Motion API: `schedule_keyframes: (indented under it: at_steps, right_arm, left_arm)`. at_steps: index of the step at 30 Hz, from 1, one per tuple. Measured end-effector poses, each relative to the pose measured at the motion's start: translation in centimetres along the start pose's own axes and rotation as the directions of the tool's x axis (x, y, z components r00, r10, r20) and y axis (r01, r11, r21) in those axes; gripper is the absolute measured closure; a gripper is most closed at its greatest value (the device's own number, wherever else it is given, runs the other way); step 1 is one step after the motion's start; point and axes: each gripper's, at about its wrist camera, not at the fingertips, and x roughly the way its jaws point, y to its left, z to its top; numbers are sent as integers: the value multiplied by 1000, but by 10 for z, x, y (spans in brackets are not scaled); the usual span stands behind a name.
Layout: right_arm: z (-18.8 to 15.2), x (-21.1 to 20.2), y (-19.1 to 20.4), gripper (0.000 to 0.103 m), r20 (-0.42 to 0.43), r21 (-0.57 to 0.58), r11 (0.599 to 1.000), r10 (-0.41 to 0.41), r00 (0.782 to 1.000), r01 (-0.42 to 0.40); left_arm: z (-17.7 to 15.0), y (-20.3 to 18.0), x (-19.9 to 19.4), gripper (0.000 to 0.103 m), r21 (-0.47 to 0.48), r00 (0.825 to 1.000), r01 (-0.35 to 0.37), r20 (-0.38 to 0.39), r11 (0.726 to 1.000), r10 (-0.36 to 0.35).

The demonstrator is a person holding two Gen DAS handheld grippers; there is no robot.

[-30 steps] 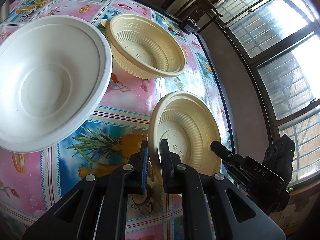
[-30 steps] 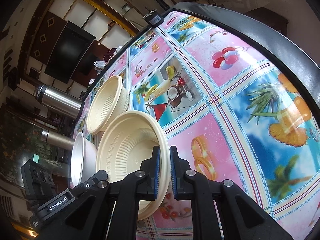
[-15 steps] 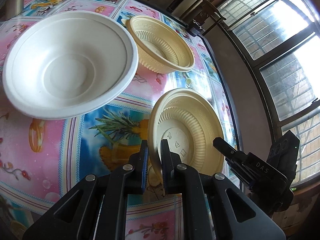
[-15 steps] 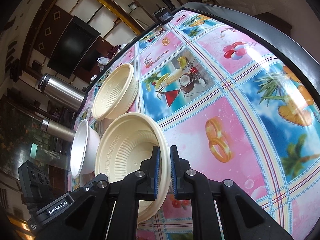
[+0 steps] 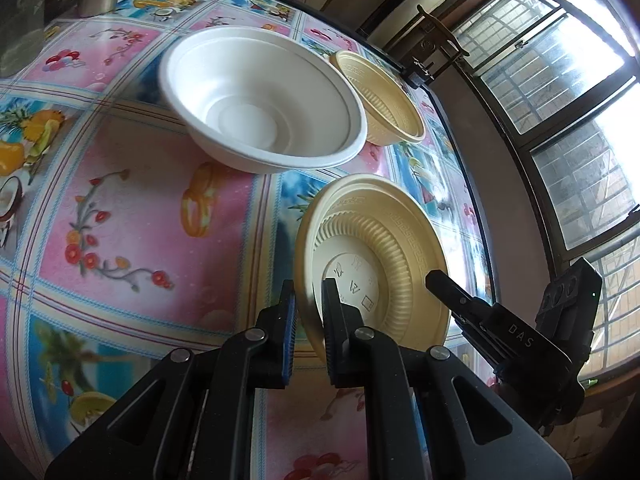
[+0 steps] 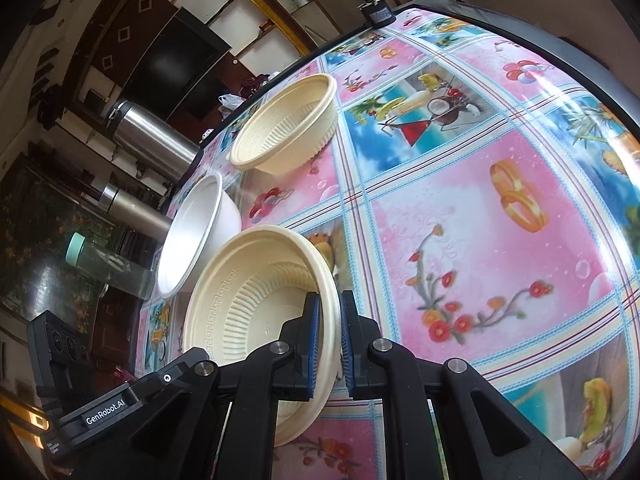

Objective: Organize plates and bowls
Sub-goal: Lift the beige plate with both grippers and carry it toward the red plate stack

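Both the left gripper [image 5: 308, 320] and right gripper [image 6: 329, 344] pinch opposite rims of one cream bowl [image 5: 380, 264], tilted on edge above the table [image 5: 140, 220].

Three bowls sat on the worktop [image 5: 132, 216]. In the left wrist view the nearest bowl [image 5: 384, 256] lay before the others, tilted on edge; behind it stood the middle bowl [image 5: 260, 100], and just beside that, to its right, the far bowl [image 5: 380, 100]. Two flasks [image 6: 152, 140] stood past the worktop's edge.

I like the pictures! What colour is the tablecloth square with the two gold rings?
Pink. The glossy picture tablecloth shows that gold-ring square best in the right wrist view.
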Motion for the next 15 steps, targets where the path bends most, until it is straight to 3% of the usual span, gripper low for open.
schedule_keyframes:
  at_steps: [15]
  right_arm:
    - [-45, 15, 49, 92, -9, -80, 996, 46, 999, -46]
  left_arm:
    - [-27, 50, -41, 92, -60, 999, -13, 46, 998, 15]
